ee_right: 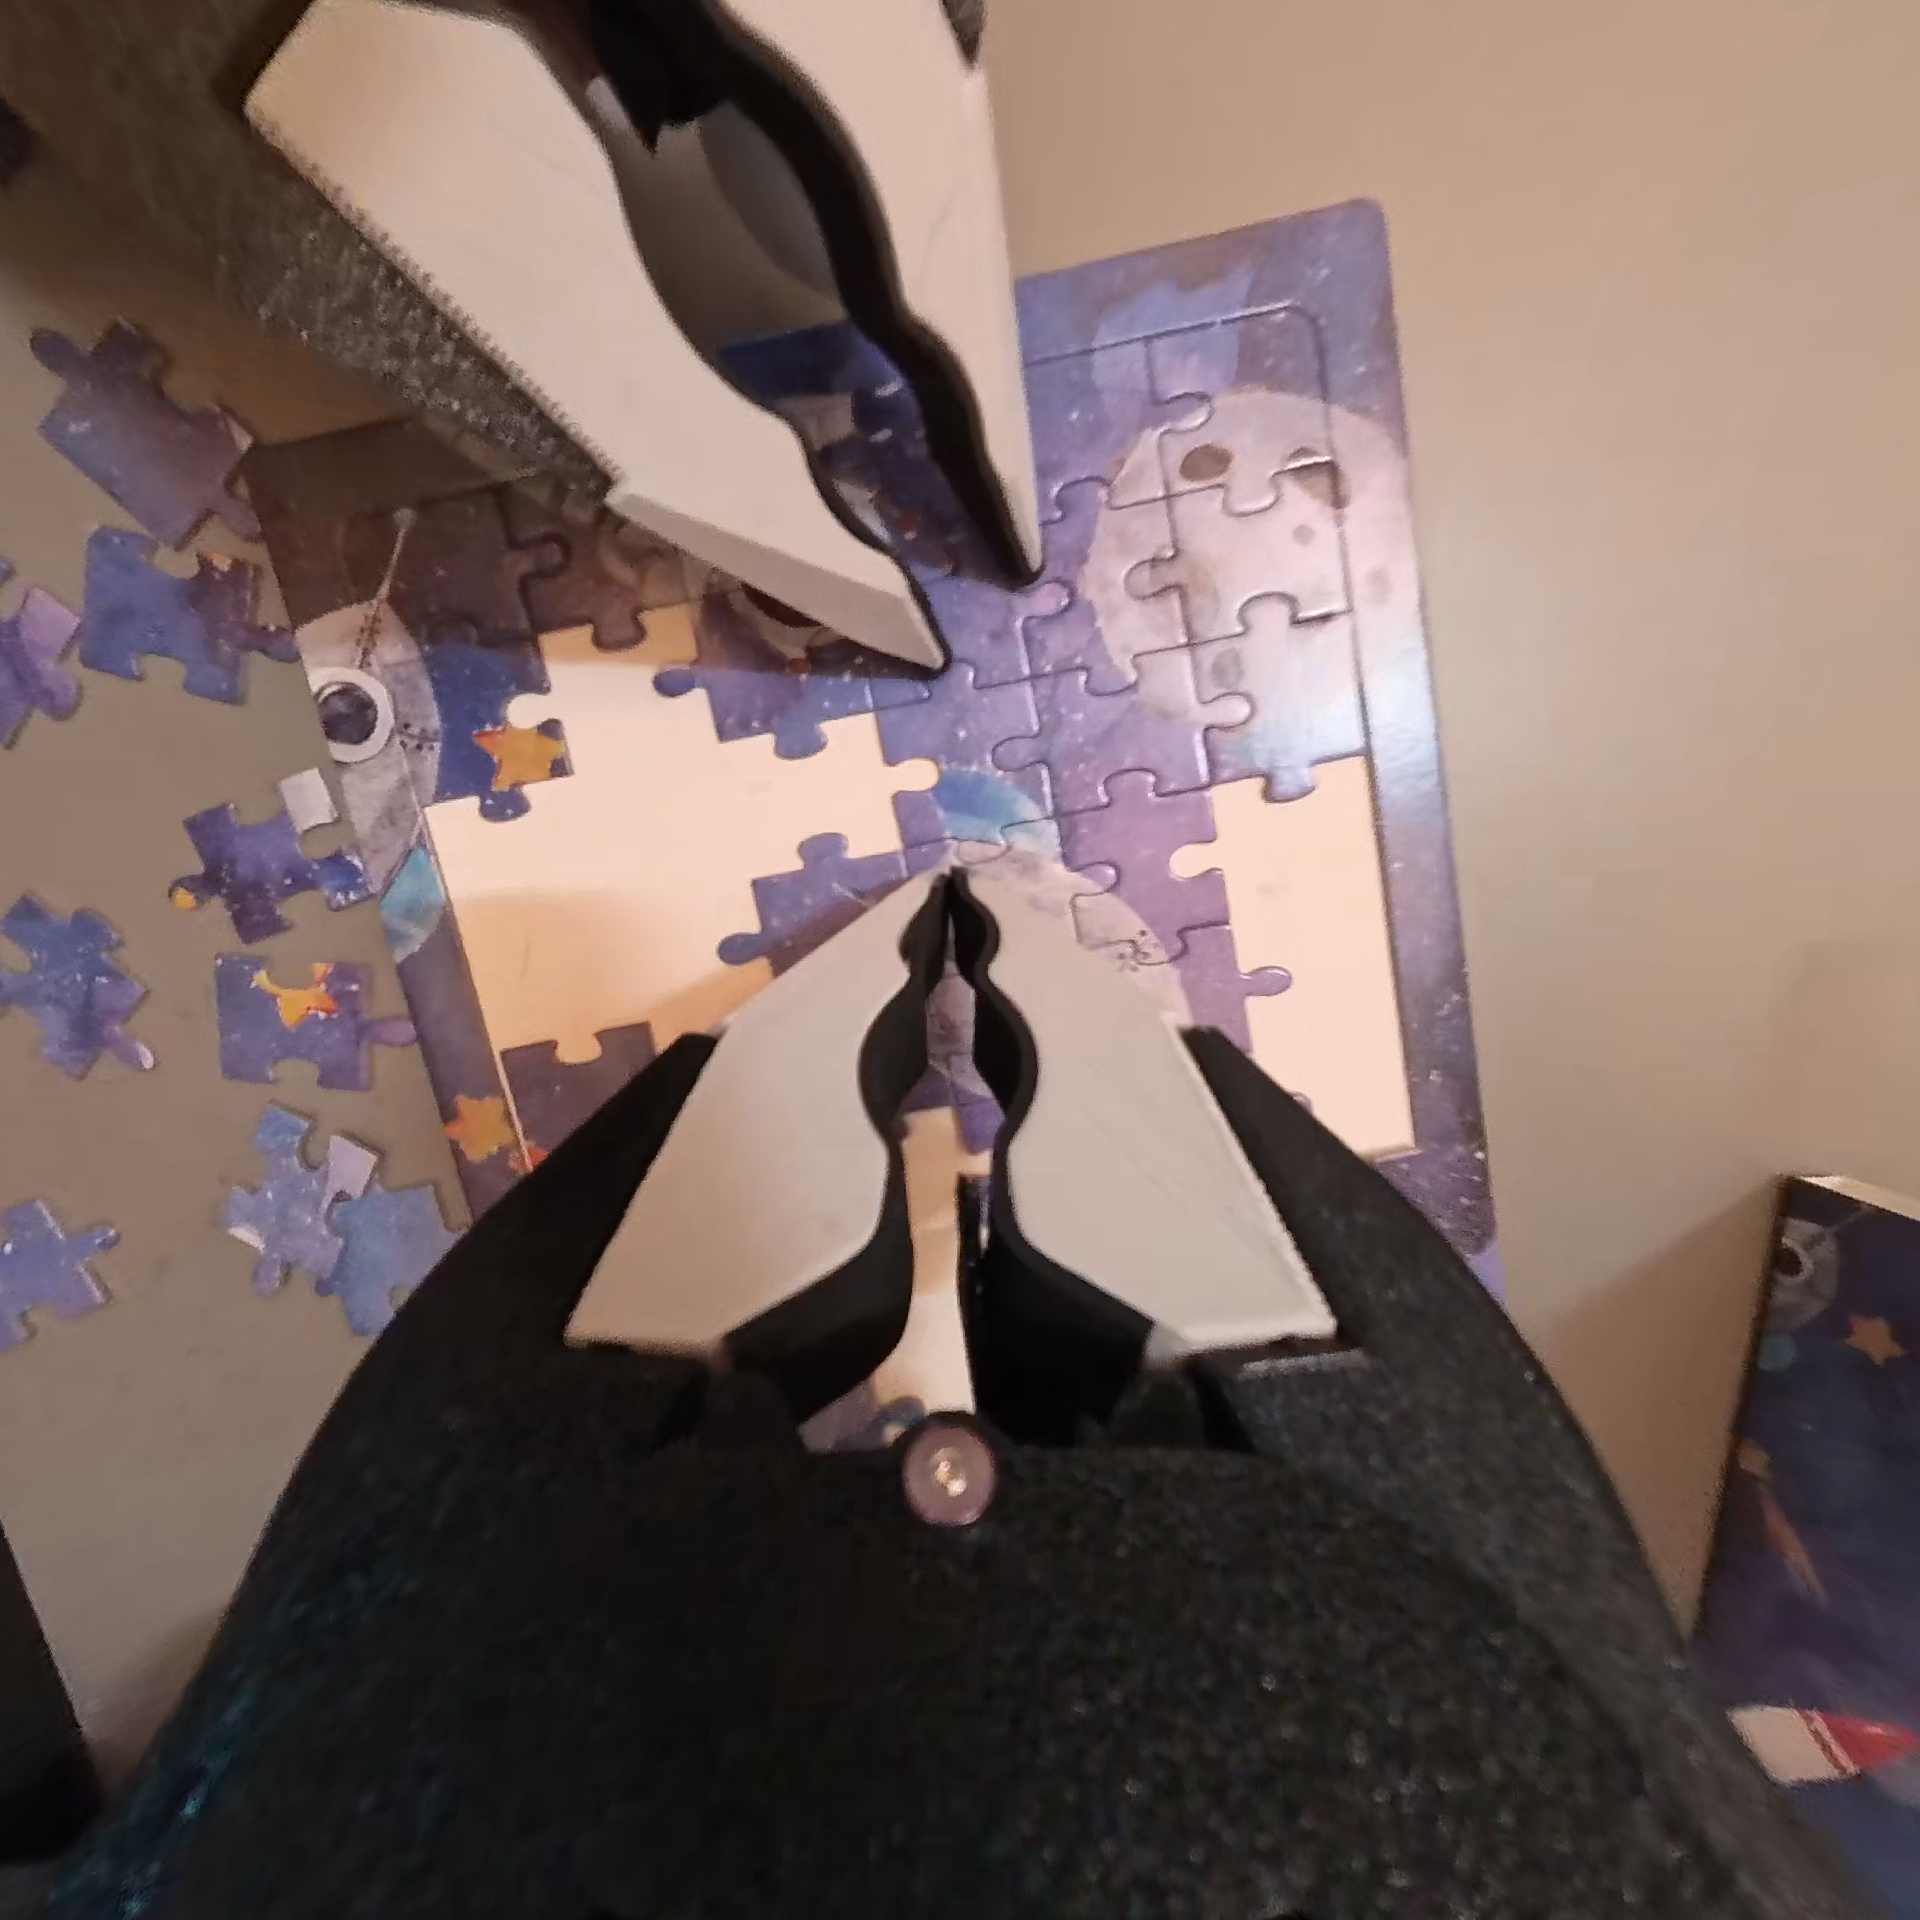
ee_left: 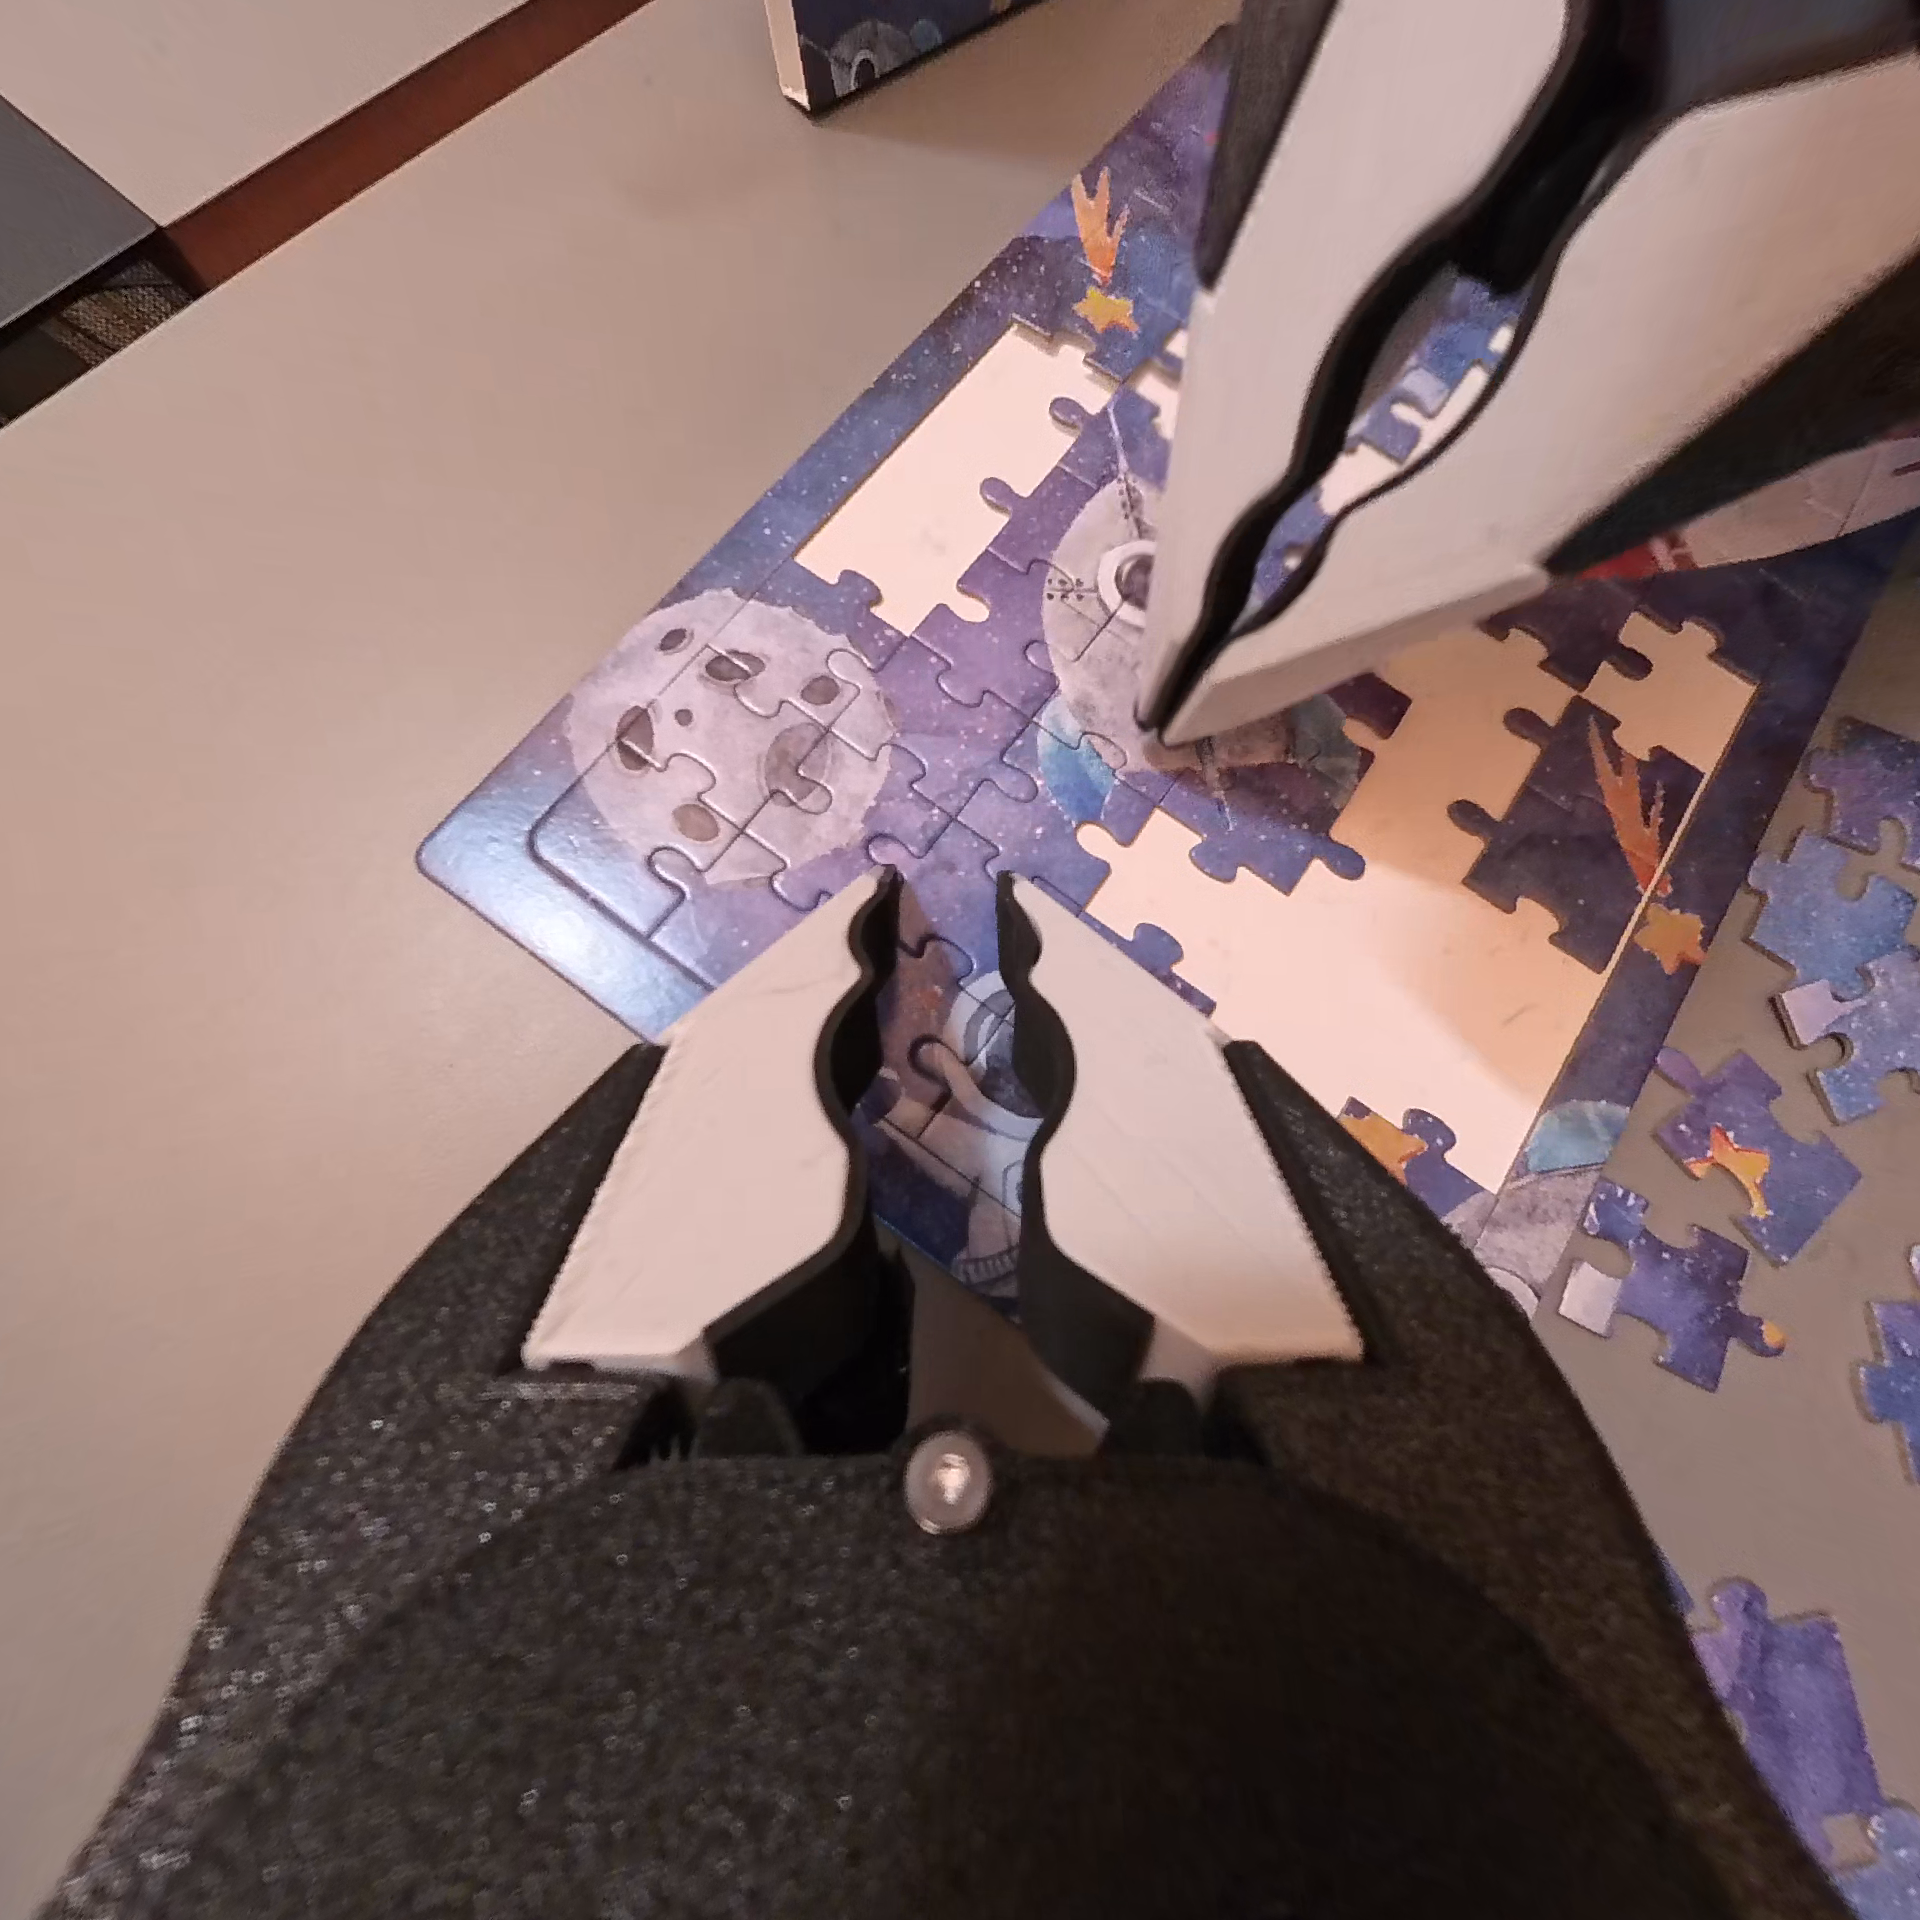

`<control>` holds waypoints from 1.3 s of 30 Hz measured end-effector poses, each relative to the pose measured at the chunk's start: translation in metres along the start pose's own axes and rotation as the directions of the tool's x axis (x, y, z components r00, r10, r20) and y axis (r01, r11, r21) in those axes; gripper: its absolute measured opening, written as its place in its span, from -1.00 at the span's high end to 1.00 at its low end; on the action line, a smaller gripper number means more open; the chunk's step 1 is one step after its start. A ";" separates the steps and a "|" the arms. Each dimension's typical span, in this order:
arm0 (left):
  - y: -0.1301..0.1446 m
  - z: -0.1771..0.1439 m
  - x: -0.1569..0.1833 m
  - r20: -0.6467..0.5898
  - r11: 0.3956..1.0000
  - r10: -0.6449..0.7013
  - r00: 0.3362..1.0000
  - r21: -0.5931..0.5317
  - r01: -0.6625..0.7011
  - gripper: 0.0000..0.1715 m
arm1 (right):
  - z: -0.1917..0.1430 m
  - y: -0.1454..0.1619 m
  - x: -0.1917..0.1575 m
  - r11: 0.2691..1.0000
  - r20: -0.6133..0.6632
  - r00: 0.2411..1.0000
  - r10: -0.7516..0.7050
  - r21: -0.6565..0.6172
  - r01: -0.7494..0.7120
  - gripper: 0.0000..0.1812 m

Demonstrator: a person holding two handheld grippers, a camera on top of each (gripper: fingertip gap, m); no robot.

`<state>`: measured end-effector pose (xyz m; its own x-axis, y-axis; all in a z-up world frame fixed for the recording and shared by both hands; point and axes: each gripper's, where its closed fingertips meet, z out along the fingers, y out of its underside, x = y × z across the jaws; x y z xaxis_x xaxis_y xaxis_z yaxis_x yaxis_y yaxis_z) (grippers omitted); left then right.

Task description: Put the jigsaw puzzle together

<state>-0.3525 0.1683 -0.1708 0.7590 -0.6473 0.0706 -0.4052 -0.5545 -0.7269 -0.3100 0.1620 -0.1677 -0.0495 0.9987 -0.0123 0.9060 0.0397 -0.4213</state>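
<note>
Pressing down on a placed piece looks like the step in hand: the right tool [ee_right: 951,878], tips drawn together with nothing visibly between them, bears on the assembled centre of the jigsaw puzzle [ee_left: 935,748], at the seam by the blue planet patch. The left tool [ee_left: 945,883] hovers over the near edge of the puzzle with its tips apart and empty; whether it touches the surface I cannot tell. The puzzle lies flat on the beige bench [ee_left: 364,520], set in a blue-purple bordered tray. Roughly half is filled: the grey cratered moon [ee_left: 727,727] corner is complete, a band of purple pieces runs across the middle, and an astronaut section sits under the left tool. Bare cream backing [ee_left: 1299,956] shows in three larger gaps. Loose pieces [ee_right: 281,1018] lie scattered on the bench just beside the tray's far side, mostly picture-side up, dark blue with orange stars. A box [ee_right: 1829,1455] with matching artwork stands at the bench edge, well apart from the tray. Judgement on next move: once the seam sits flush, lift the right tool, pick a loose piece by its edge, match its tabs to a gap bordering placed pieces, lower flat. Thin card, so a shallow grip angle is likely needed.
</note>
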 end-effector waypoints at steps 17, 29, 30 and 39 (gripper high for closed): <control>0.000 0.000 0.000 0.002 1.000 0.000 1.000 0.000 0.000 0.78 | -0.018 0.055 0.022 0.977 -0.085 0.974 0.211 0.027 -0.210 1.00; 0.001 0.000 0.000 0.003 1.000 0.002 1.000 0.000 -0.002 0.78 | -0.030 0.046 0.056 0.970 -0.255 0.937 0.237 0.114 -0.215 1.00; 0.001 0.000 0.000 0.003 1.000 0.002 1.000 0.000 -0.002 0.78 | -0.024 0.051 0.055 0.971 -0.252 0.938 0.236 0.088 -0.221 1.00; 0.000 0.000 0.000 0.004 1.000 0.003 1.000 -0.001 -0.003 0.78 | -0.023 0.045 0.062 0.962 -0.254 0.930 0.264 0.138 -0.235 1.00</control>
<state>-0.3525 0.1682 -0.1711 0.7597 -0.6470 0.0657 -0.4079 -0.5527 -0.7268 -0.2628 0.2267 -0.1664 0.2999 0.9479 0.1078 0.8255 -0.2013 -0.5273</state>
